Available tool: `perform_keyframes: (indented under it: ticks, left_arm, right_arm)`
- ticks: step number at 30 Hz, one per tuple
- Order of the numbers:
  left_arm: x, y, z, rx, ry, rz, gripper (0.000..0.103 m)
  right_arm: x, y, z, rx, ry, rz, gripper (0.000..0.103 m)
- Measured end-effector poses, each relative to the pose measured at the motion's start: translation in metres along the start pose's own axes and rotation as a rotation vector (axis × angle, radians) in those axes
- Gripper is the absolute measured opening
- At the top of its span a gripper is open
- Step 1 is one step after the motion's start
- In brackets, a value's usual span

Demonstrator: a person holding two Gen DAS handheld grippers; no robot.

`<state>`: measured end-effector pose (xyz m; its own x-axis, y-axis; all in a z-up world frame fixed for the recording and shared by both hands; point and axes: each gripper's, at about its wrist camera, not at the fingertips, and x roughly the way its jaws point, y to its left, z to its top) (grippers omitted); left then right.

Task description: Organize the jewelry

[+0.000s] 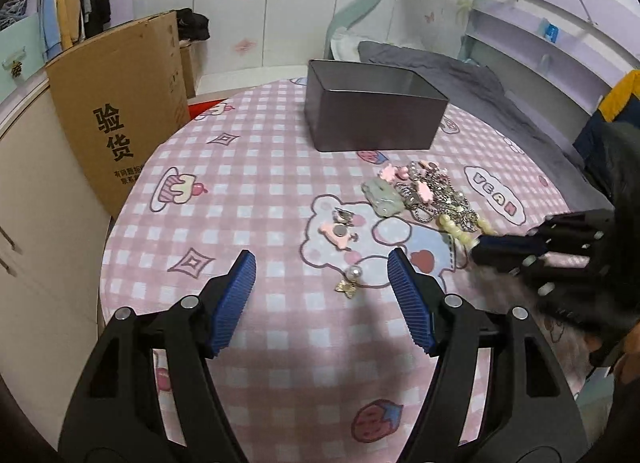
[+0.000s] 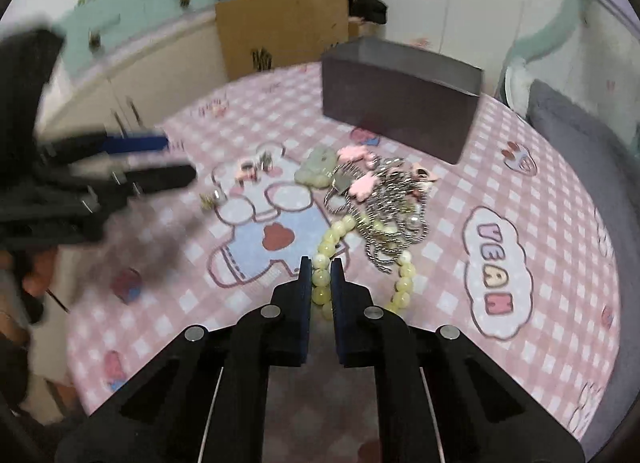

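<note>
My left gripper [image 1: 322,259] stands open over the pink checked tablecloth [image 1: 248,167]. A pearl and gold earring [image 1: 350,281] lies on the cloth between its blue pads, untouched. My right gripper [image 2: 321,263] is shut on a yellow-green bead bracelet [image 2: 326,247], which trails up toward a pile of silver chains and pink charms [image 2: 392,191]. That pile [image 1: 436,191] lies just in front of the dark open box [image 1: 376,119], with a pale jade pendant [image 1: 380,195] and a pink clip [image 1: 338,231] at its left. The right gripper [image 1: 480,249] shows blurred at the bracelet's end.
The dark box [image 2: 400,103] stands at the far side of the round table. A cardboard carton [image 1: 120,103] leans by a cabinet to the left. Grey bedding [image 1: 460,71] lies behind on the right. The left gripper [image 2: 168,159] shows blurred at the left.
</note>
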<state>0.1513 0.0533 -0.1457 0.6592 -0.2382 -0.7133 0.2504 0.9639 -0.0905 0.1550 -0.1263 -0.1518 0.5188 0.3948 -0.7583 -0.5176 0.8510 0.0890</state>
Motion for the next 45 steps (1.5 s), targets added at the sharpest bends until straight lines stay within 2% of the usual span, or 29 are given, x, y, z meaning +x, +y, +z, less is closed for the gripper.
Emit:
perform_keyframes:
  ticks: [4,8,13,20,22,24,28,29,33,38,42,45]
  left_arm:
    - [0.003,-0.003,-0.001,0.007,0.007,-0.006,0.068]
    - [0.007,-0.007,0.0,0.013,0.014,-0.01,0.068]
    - [0.015,-0.009,0.003,0.016,0.02,-0.009,0.068]
    - [0.033,0.004,0.015,-0.043,0.036,-0.025,0.068]
    - [0.041,0.002,0.018,-0.029,0.05,-0.02,0.061]
    - [0.051,-0.001,0.021,-0.015,0.077,-0.015,0.046]
    - [0.06,-0.008,0.022,0.035,0.092,0.02,0.034]
    - [0.06,-0.009,0.022,0.045,0.091,0.02,0.022]
    - [0.059,-0.01,0.022,0.06,0.084,0.009,0.022]
    - [0.047,-0.006,0.038,0.022,0.047,-0.091,0.022]
    - [0.034,-0.004,0.068,0.001,-0.013,-0.175,0.022]
    - [0.027,-0.005,0.093,0.003,-0.051,-0.208,0.022]
  right_arm:
    - [-0.039,-0.015,0.002,0.081,-0.095,0.051,0.008]
    - [-0.07,-0.023,0.01,0.123,-0.181,0.065,0.008]
    - [-0.086,-0.026,0.017,0.131,-0.228,0.049,0.008]
    - [-0.077,-0.038,0.018,0.167,-0.239,0.027,0.008]
    - [-0.075,-0.042,0.02,0.177,-0.248,0.025,0.008]
    - [-0.073,-0.044,0.023,0.18,-0.249,0.026,0.008]
    - [-0.071,-0.047,0.031,0.179,-0.256,0.027,0.008]
    - [-0.07,-0.048,0.033,0.179,-0.259,0.027,0.008]
    - [-0.066,-0.051,0.043,0.175,-0.266,0.032,0.008]
    - [-0.065,-0.053,0.061,0.157,-0.287,0.036,0.008]
    - [-0.062,-0.058,0.081,0.142,-0.312,0.04,0.008]
    - [-0.056,-0.062,0.096,0.138,-0.323,0.047,0.008]
